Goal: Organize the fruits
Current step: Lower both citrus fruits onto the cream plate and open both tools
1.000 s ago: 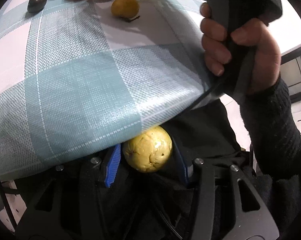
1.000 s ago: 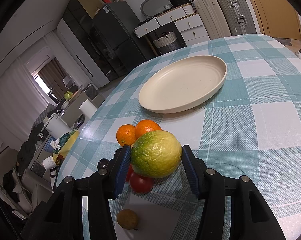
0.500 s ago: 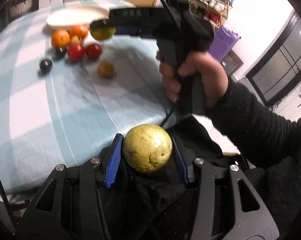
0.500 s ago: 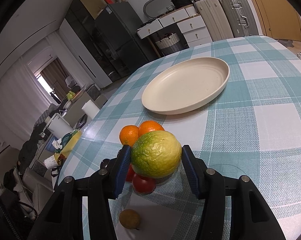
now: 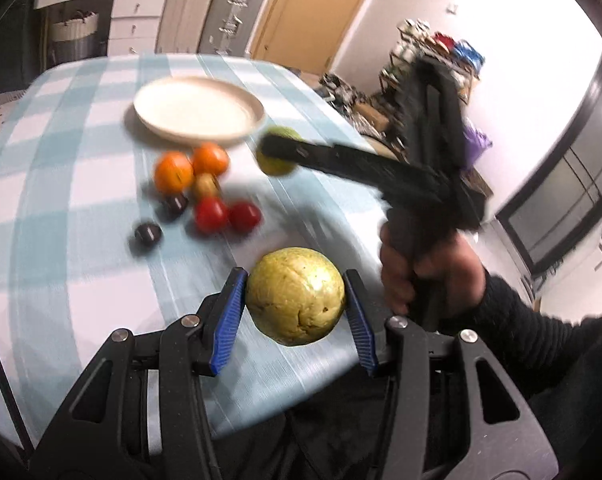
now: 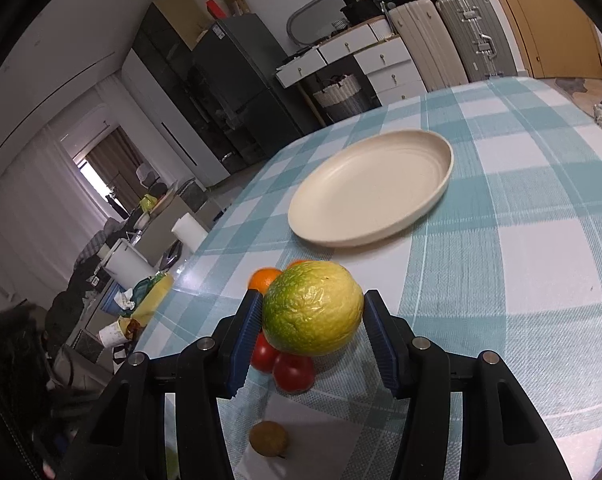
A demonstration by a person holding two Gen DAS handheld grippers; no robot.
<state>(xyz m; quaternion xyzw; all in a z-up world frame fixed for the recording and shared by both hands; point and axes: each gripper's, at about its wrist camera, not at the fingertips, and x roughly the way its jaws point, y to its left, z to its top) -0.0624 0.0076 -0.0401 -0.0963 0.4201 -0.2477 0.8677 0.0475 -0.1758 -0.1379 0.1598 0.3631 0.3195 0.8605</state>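
My left gripper (image 5: 296, 297) is shut on a wrinkled yellow fruit (image 5: 295, 296), held over the near table edge. My right gripper (image 6: 312, 314) is shut on a green-yellow lemon (image 6: 312, 308), held above the fruit pile; it also shows in the left wrist view (image 5: 279, 152) near the plate's rim. The cream plate (image 5: 199, 110) (image 6: 375, 188) is bare. On the checked cloth lie two oranges (image 5: 189, 166), two red tomatoes (image 5: 227, 213) (image 6: 293, 372), two dark plums (image 5: 148, 233) and a small brown fruit (image 6: 269, 438).
The table (image 6: 541, 280) has a teal and white checked cloth. Suitcases (image 6: 473, 40) and white drawers (image 6: 385, 68) stand beyond its far side. A cluttered shelf (image 5: 433, 52) is to the right. The person's hand (image 5: 429, 272) holds the right gripper's handle.
My left gripper rose from below the table edge to above it, with the yellow fruit still held. My right gripper moved a little toward the plate with the lemon.
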